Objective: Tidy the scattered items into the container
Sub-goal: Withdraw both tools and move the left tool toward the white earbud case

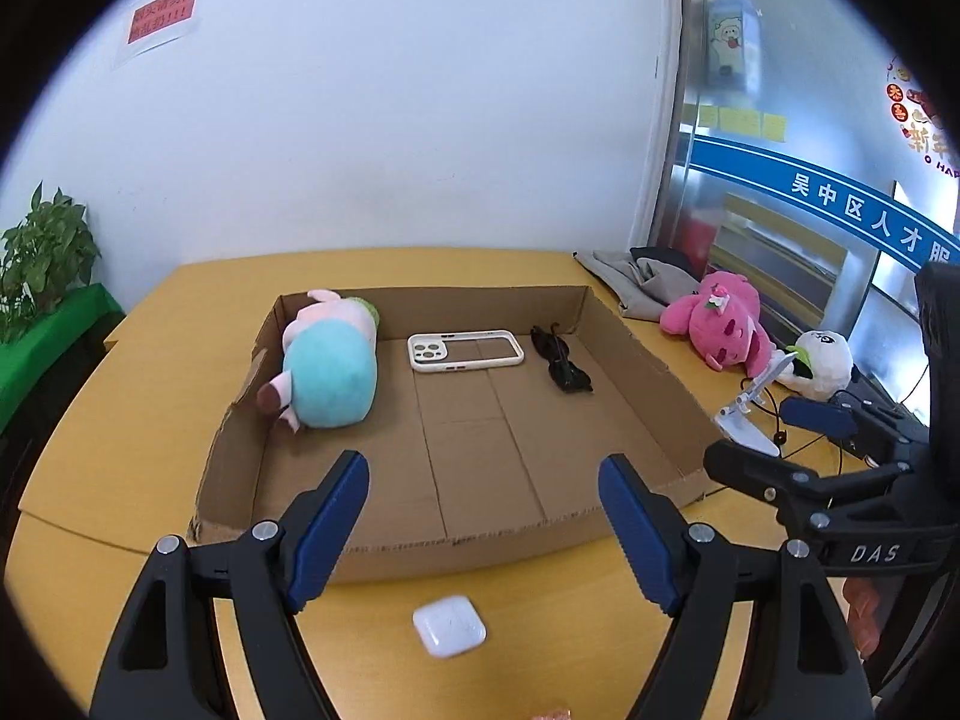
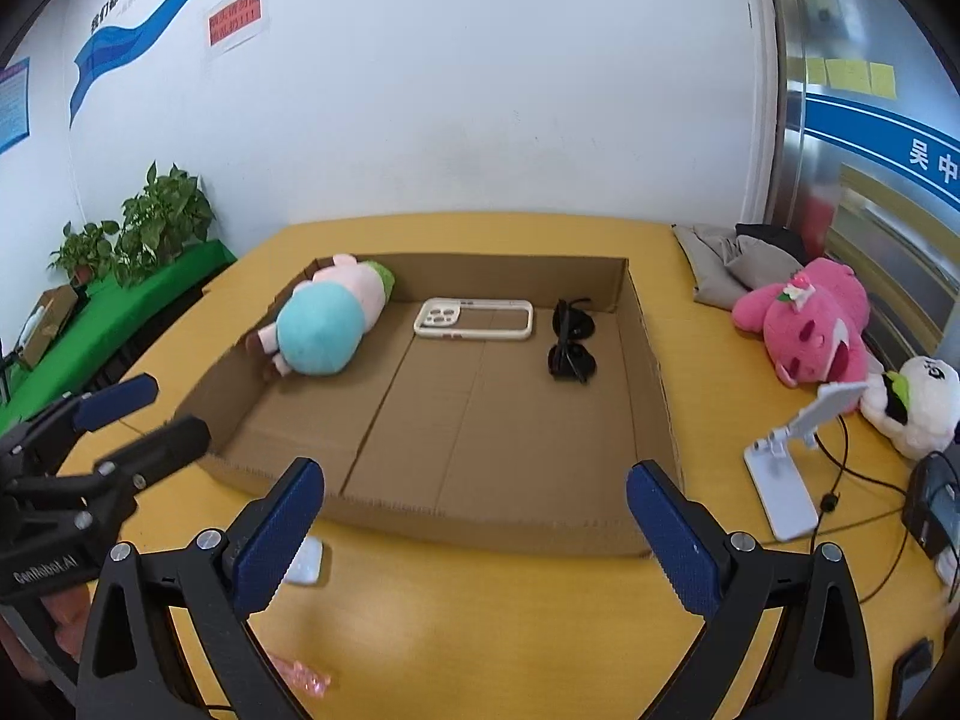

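Note:
A shallow cardboard box (image 1: 510, 549) (image 2: 480, 525) lies on the yellow table. Inside it are a teal and pink plush toy (image 1: 330, 372) (image 2: 324, 324) at the left, a white phone case (image 1: 465, 351) (image 2: 474, 318) at the back, and black sunglasses (image 1: 564, 363) (image 2: 570, 348). A white earbuds case (image 1: 449, 625) (image 2: 306, 561) sits on the table in front of the box. My left gripper (image 1: 486, 474) (image 2: 165, 411) hovers open above the earbuds case and the box's front edge, holding nothing. My right gripper (image 2: 477, 477) (image 1: 768, 435) is open and empty beside it.
To the right of the box lie a pink plush (image 2: 804, 324), a white plush (image 2: 918, 408), a white phone stand (image 2: 786, 468), a grey cloth (image 2: 732, 264), a black device (image 2: 936, 510) and cables. A pink wrapper (image 2: 303, 675) lies at the near edge. Potted plants (image 2: 156, 222) stand left.

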Demonstrator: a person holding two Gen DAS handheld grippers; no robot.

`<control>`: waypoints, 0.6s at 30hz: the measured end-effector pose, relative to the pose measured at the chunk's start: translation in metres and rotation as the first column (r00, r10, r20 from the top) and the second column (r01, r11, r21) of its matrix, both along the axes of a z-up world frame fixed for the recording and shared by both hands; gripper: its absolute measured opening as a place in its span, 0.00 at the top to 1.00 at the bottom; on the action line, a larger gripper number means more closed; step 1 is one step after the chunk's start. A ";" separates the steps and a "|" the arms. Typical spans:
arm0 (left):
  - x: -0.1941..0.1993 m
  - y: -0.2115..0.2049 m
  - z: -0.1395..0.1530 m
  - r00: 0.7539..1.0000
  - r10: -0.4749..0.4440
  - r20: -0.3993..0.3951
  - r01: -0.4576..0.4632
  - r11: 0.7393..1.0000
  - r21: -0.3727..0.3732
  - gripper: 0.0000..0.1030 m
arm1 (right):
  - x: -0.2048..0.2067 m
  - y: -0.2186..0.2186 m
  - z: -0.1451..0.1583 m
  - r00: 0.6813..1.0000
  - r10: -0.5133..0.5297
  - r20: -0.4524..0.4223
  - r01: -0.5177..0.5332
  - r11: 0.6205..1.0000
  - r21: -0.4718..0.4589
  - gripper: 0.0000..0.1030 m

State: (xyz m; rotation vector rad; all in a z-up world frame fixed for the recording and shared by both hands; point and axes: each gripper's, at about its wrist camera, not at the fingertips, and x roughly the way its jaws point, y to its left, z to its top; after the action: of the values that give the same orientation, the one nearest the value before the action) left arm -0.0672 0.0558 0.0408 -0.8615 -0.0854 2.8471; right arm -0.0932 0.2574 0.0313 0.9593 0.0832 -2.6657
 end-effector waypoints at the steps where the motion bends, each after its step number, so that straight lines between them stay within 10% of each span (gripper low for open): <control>1: 0.004 -0.002 -0.001 1.000 0.004 -0.001 -0.004 1.000 0.001 0.23 | 0.003 0.000 -0.002 1.000 0.000 0.003 0.000 1.000 0.001 0.00; 18: 0.011 -0.014 -0.039 0.995 0.005 0.100 -0.008 1.000 0.024 0.23 | 0.022 -0.014 -0.039 0.998 0.034 0.048 -0.032 0.999 -0.029 0.00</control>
State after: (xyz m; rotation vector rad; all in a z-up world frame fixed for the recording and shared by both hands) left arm -0.0558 0.0422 0.0015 -1.0003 -0.1357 2.8017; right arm -0.0713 0.2429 -0.0081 1.0038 0.0499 -2.6052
